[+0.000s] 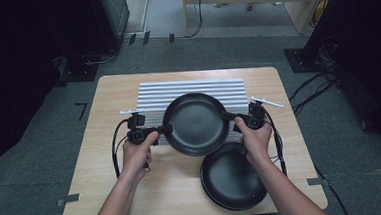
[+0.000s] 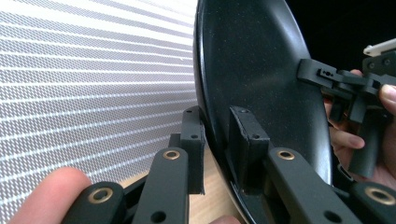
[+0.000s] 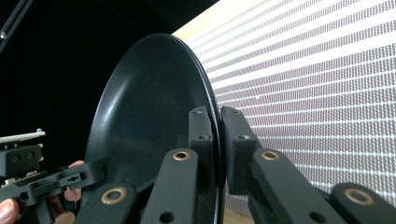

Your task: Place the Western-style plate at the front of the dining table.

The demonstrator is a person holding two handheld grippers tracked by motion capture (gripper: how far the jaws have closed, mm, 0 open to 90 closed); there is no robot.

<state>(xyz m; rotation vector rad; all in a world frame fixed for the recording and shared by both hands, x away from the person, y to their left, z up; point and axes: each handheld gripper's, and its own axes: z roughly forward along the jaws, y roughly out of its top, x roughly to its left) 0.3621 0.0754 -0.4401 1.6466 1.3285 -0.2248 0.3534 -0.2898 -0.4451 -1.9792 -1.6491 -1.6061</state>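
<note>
Black plate, rigid, slick, prob. light: held over ribbed mat, left gripper & right gripper clamped on opp. rims; second plate below.

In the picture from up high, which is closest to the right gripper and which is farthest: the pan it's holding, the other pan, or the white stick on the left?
From the right gripper:
1. Held pan, rim clamped in it.
2. Second pan, on the table toward the person.
3. White stick, across at the ribbed mat's left edge.
</note>
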